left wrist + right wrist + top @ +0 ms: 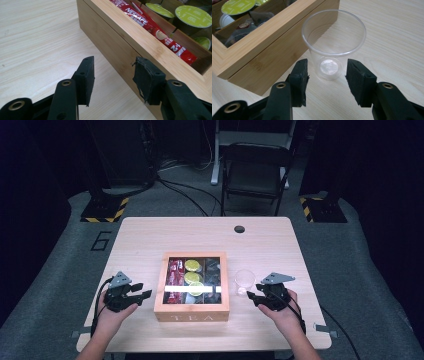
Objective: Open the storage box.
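- Clearly the work in hand is at the wooden tea box (191, 310), which sits mid-table with its windowed lid down, and at the clear plastic cup (245, 279) standing upright just beside the box's right wall.
- To do the step well, I judge the right gripper (256, 298) should go forward level until its pads flank the lower half of the cup (333, 47), then squeeze only lightly: thin plastic like this probably buckles or pops out under a hard pinch.
- Keep the near pad off the box wall (269, 67); the gap between cup and box looks narrow, so coming in slightly from the open table side seems safer.
- For the left gripper (142, 290), a steady brace against the box's left side (112, 42) would stop the box sliding if the lid has to be lifted.
- Inside the box, red Nescafé sachets (152, 27) lie in the left compartment, green-topped capsules (192, 16) in the middle one, and dark items in the right one are too dim to name.
- Left gripper: jaws partly open with nothing between them; the right-hand pad (147, 80) is very near the box's side, though I cannot tell whether it touches.
- Right gripper (327, 82): jaws partly open, holding nothing, with the cup's base just ahead of the gap and neither pad (299, 80) pressing on it.
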A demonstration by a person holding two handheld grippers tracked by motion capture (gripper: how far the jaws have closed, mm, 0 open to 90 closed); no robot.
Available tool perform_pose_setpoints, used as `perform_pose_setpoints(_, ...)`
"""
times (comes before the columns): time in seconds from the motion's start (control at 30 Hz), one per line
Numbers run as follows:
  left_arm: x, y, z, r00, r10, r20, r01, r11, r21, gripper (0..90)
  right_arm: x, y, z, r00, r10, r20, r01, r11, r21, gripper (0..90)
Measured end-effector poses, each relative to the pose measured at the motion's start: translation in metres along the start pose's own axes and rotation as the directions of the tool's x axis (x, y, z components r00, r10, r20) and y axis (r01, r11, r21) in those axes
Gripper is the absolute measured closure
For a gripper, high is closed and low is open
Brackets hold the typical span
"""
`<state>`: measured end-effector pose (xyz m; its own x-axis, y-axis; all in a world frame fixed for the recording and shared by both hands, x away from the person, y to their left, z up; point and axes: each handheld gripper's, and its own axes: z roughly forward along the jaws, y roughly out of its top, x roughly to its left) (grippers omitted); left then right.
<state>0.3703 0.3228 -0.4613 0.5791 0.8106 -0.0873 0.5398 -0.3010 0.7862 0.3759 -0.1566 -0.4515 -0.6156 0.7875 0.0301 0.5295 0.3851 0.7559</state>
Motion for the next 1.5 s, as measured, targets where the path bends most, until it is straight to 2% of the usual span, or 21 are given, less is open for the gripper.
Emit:
perform_pose_setpoints(0.03, 0.000, 0.000, 0.000, 0.9999, -0.005, 0.014, 0.005, 1.0000, 0.004, 51.7, 0.002, 0.001, 0.000, 1.0000, -0.009, 0.005, 0.009, 1.000, 0.001, 51.9)
perform_pose_setpoints(0.13, 0.000, 0.001, -0.002, 0.9998, -0.005, 0.021, 0.005, 1.0000, 0.003, 52.8, 0.009, 0.002, -0.001, 0.9997, -0.025, -0.003, 0.025, 1.000, 0.005, 54.6)
perform_pose_setpoints(0.2, -0.001, 0.001, -0.002, 0.9999, -0.005, 0.013, 0.005, 1.0000, -0.007, 53.4, 0.011, 0.004, -0.003, 0.9990, -0.044, -0.007, 0.044, 0.999, -0.004, 57.4)
perform_pose_setpoints(0.3, -0.001, 0.002, -0.004, 0.9997, -0.003, 0.023, 0.003, 1.0000, -0.003, 54.2, 0.015, 0.005, -0.005, 0.9989, -0.043, -0.019, 0.043, 0.999, -0.018, 59.9)
perform_pose_setpoints(0.4, -0.002, 0.002, -0.006, 0.9994, -0.009, 0.033, 0.009, 0.9999, -0.012, 55.3, 0.023, 0.006, -0.008, 0.9979, -0.042, -0.050, 0.040, 0.998, -0.043, 62.2)
perform_pose_setpoints(0.57, -0.002, 0.003, -0.009, 0.9995, -0.003, 0.033, 0.004, 0.9997, -0.023, 55.2, 0.036, 0.007, -0.012, 0.9930, -0.068, -0.097, 0.061, 0.996, -0.068, 63.9)
perform_pose_setpoints(0.6, -0.003, 0.003, -0.009, 0.9996, -0.005, 0.027, 0.005, 0.9996, -0.029, 54.8, 0.041, 0.007, -0.013, 0.9904, -0.097, -0.098, 0.090, 0.993, -0.075, 63.7)
perform_pose_setpoints(0.63, -0.004, 0.004, -0.010, 0.9997, -0.004, 0.024, 0.004, 0.9996, -0.028, 54.8, 0.041, 0.007, -0.013, 0.9904, -0.097, -0.098, 0.090, 0.993, -0.075, 63.7)
perform_pose_setpoints(0.67, -0.005, 0.005, -0.012, 0.9998, -0.003, 0.019, 0.003, 0.9994, -0.036, 53.2, 0.047, 0.007, -0.014, 0.9885, -0.114, -0.100, 0.106, 0.992, -0.074, 63.1)
perform_pose_setpoints(0.8, -0.007, 0.007, -0.016, 0.9993, -0.004, 0.036, 0.006, 0.9986, -0.053, 48.0, 0.051, 0.006, -0.015, 0.9857, -0.126, -0.111, 0.120, 0.991, -0.062, 63.3)
perform_pose_setpoints(0.87, -0.009, 0.008, -0.017, 0.9995, 0.014, 0.028, -0.012, 0.9986, -0.052, 46.3, 0.053, 0.005, -0.015, 0.9857, -0.121, -0.118, 0.114, 0.991, -0.064, 63.3)
perform_pose_setpoints(0.9, -0.009, 0.008, -0.017, 0.9988, 0.029, 0.040, -0.027, 0.9983, -0.052, 42.6, 0.055, 0.003, -0.015, 0.9834, -0.135, -0.122, 0.129, 0.990, -0.057, 62.9)
perform_pose_setpoints(0.93, -0.010, 0.008, -0.016, 0.9987, 0.029, 0.042, -0.027, 0.9983, -0.052, 42.1, 0.057, 0.002, -0.015, 0.9846, -0.124, -0.123, 0.118, 0.991, -0.057, 62.8)
perform_pose_setpoints(1.0, -0.011, 0.008, -0.015, 0.9989, 0.031, 0.036, -0.030, 0.9985, -0.047, 43.5, 0.058, 0.000, -0.016, 0.9806, -0.145, -0.132, 0.139, 0.989, -0.055, 62.9)
perform_pose_setpoints(1.07, -0.011, 0.008, -0.015, 0.9988, 0.033, 0.036, -0.031, 0.9986, -0.044, 45.3, 0.060, -0.001, -0.016, 0.9818, -0.140, -0.128, 0.134, 0.989, -0.055, 63.1)
perform_pose_setpoints(1.1, -0.011, 0.008, -0.015, 0.9987, 0.033, 0.039, -0.032, 0.9983, -0.049, 47.3, 0.060, -0.004, -0.014, 0.9791, -0.148, -0.139, 0.142, 0.988, -0.054, 63.6)
perform_pose_setpoints(1.2, -0.010, 0.008, -0.016, 0.9986, 0.040, 0.033, -0.038, 0.9977, -0.057, 49.5, 0.061, -0.007, -0.012, 0.9787, -0.139, -0.151, 0.133, 0.990, -0.048, 65.1)
perform_pose_setpoints(1.33, -0.010, 0.007, -0.015, 0.9992, 0.024, 0.033, -0.021, 0.9972, -0.072, 50.9, 0.064, -0.011, -0.011, 0.9772, -0.133, -0.166, 0.126, 0.991, -0.049, 67.8)
perform_pose_setpoints(1.37, -0.009, 0.007, -0.015, 0.9989, 0.030, 0.036, -0.028, 0.9975, -0.065, 50.9, 0.063, -0.011, -0.011, 0.9744, -0.146, -0.171, 0.139, 0.989, -0.054, 68.8)
perform_pose_setpoints(1.47, -0.010, 0.006, -0.015, 0.9987, 0.031, 0.040, -0.028, 0.9971, -0.070, 51.6, 0.065, -0.013, -0.009, 0.9721, -0.143, -0.186, 0.136, 0.989, -0.049, 70.9)
perform_pose_setpoints(1.5, -0.010, 0.006, -0.014, 0.9986, 0.031, 0.043, -0.027, 0.9970, -0.072, 52.2, 0.065, -0.015, -0.008, 0.9675, -0.149, -0.204, 0.143, 0.989, -0.042, 71.5)
